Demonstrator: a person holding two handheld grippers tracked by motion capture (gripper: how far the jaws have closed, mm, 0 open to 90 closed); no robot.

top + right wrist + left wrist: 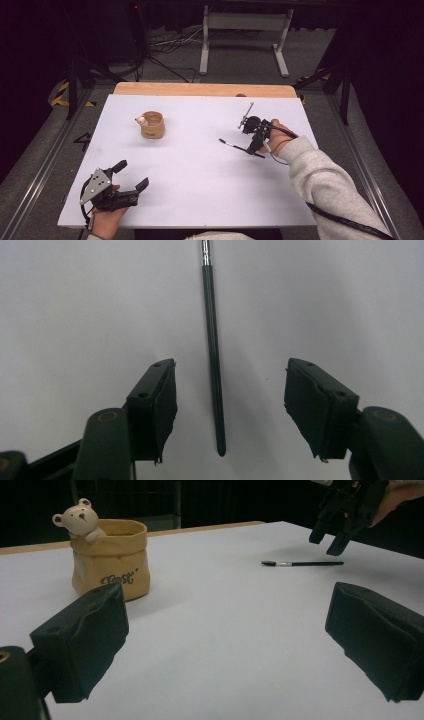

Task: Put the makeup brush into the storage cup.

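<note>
A thin black brush (213,355) with a silver ferrule lies between the right gripper's (230,407) spread jaws, untouched.

The tan bear pot (111,560) bears dark script reading roughly "Best".

The pot (152,125) stands on the table (200,190), left of centre and toward the far side. The brush (241,147) lies flat right of centre, well apart from the pot. The left gripper (134,175) sits near the front left corner. The right gripper (256,144) hangs over the brush handle, which lies between its spread jaws.
</note>
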